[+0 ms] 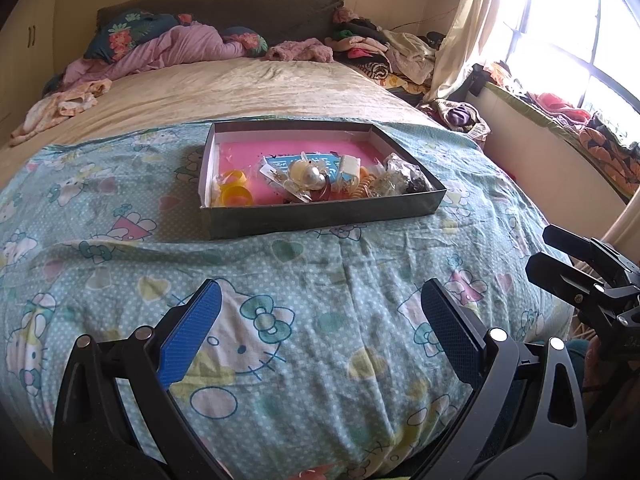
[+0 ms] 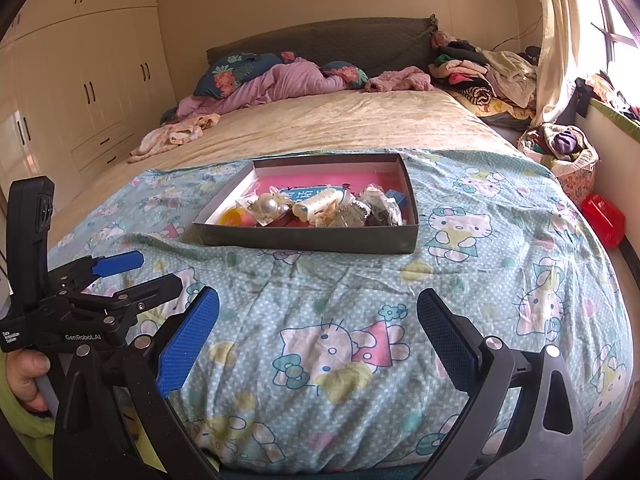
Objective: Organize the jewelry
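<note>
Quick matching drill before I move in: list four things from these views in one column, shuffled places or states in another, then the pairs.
1. yellow rings
2. shallow box
3. left gripper
4. pink blanket

A. open, over the cartoon-cat sheet
B. bunched near the headboard
C. box's left near corner
D. resting on the sheet, holding jewelry

Pairs: 1-C, 2-D, 3-A, 4-B

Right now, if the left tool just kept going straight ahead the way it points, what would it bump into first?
Most likely the near wall of the jewelry tray. The left tool hovers open above the Hello Kitty sheet, aimed at the tray. If angled downward, it could graze the sheet first; depth is unclear.
</note>
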`<move>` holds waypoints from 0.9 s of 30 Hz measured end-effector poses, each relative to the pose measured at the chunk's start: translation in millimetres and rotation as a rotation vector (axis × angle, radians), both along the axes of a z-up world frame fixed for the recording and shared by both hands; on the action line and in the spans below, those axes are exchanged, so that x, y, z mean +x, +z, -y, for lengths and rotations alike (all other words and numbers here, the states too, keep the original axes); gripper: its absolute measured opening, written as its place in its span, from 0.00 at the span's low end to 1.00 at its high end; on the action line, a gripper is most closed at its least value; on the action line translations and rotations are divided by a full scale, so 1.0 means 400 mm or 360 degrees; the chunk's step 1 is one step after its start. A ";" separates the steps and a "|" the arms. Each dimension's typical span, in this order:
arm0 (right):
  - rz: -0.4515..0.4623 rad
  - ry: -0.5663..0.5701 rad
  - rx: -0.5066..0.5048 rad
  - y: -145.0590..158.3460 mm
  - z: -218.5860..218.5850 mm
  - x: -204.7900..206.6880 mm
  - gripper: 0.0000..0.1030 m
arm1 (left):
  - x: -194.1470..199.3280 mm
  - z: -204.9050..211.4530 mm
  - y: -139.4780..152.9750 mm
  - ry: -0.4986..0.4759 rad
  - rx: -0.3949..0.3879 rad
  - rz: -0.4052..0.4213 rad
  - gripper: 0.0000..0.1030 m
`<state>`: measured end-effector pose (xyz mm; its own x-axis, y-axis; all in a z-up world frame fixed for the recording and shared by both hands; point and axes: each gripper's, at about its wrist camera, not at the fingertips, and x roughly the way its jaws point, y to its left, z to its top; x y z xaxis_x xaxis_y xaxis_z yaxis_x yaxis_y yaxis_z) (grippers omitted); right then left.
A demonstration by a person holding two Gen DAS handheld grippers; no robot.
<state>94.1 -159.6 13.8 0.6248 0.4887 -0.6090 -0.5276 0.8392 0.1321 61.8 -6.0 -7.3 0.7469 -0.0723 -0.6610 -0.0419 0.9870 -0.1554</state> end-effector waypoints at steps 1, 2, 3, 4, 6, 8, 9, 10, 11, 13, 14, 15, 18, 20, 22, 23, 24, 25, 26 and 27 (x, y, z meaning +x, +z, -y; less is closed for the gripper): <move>0.0000 0.0000 0.0002 0.000 0.000 0.000 0.96 | -0.001 0.000 0.000 0.0003 0.0003 0.0000 0.91; -0.0002 0.0000 0.0002 0.000 -0.001 0.000 0.96 | -0.001 0.000 0.001 0.0005 0.0007 -0.0001 0.91; -0.0002 0.0000 0.0000 -0.001 -0.001 0.000 0.96 | -0.002 0.000 0.002 0.0009 0.0012 -0.0003 0.91; -0.0002 -0.0001 0.0000 -0.001 -0.001 -0.001 0.96 | -0.001 0.000 0.003 0.0013 0.0011 -0.0003 0.91; -0.0003 0.0002 -0.0002 -0.002 0.000 0.000 0.96 | -0.003 -0.001 0.005 0.0014 0.0002 -0.0001 0.91; -0.0004 0.0004 -0.0002 -0.005 0.000 -0.002 0.96 | -0.002 0.000 0.007 0.0015 0.0006 0.0000 0.91; -0.0004 0.0005 -0.0002 -0.005 -0.001 -0.003 0.96 | -0.002 0.000 0.007 0.0017 0.0005 -0.0001 0.91; -0.0004 0.0004 -0.0004 -0.006 -0.002 -0.003 0.96 | -0.002 -0.001 0.007 0.0015 -0.0001 0.0002 0.91; -0.0006 0.0002 -0.0004 -0.005 -0.001 -0.002 0.96 | -0.002 0.000 0.007 0.0011 -0.0003 0.0002 0.91; -0.0006 0.0004 -0.0004 -0.005 -0.002 -0.001 0.96 | -0.002 -0.001 0.007 0.0012 -0.0004 0.0001 0.91; -0.0008 0.0005 -0.0005 -0.006 -0.003 -0.003 0.96 | -0.002 -0.001 0.007 0.0013 -0.0004 0.0000 0.91; -0.0006 0.0004 -0.0004 -0.005 -0.002 -0.001 0.96 | -0.002 -0.001 0.006 0.0014 -0.0003 -0.0002 0.91; -0.0005 0.0004 -0.0004 -0.005 -0.003 -0.001 0.96 | -0.002 -0.003 0.005 0.0016 -0.0003 -0.0003 0.91; -0.0007 0.0004 -0.0005 -0.005 -0.004 -0.001 0.96 | -0.003 -0.003 0.005 0.0020 0.0002 -0.0006 0.91; -0.0008 0.0007 -0.0006 -0.008 -0.004 -0.003 0.96 | -0.002 -0.002 0.003 0.0024 0.0015 -0.0008 0.91; -0.0010 0.0007 -0.0007 -0.008 -0.005 -0.005 0.96 | -0.003 -0.002 0.003 0.0024 0.0018 -0.0008 0.91; -0.0009 0.0008 -0.0006 -0.010 -0.005 -0.006 0.96 | -0.002 -0.002 0.003 0.0024 0.0018 -0.0012 0.91; -0.0009 0.0009 -0.0007 -0.011 -0.005 -0.008 0.96 | -0.002 -0.003 0.002 0.0026 0.0015 -0.0012 0.91; -0.0010 0.0009 -0.0008 -0.011 -0.006 -0.007 0.96 | -0.002 -0.002 0.002 0.0026 0.0017 -0.0014 0.91; -0.0010 0.0009 -0.0008 -0.011 -0.006 -0.007 0.96 | -0.002 -0.003 0.002 0.0027 0.0020 -0.0019 0.91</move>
<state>91.4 -157.3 9.5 0.6184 0.4890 -0.6152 -0.5313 0.8369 0.1312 61.0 -4.9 -6.5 0.7400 -0.0513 -0.6707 -0.0607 0.9879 -0.1426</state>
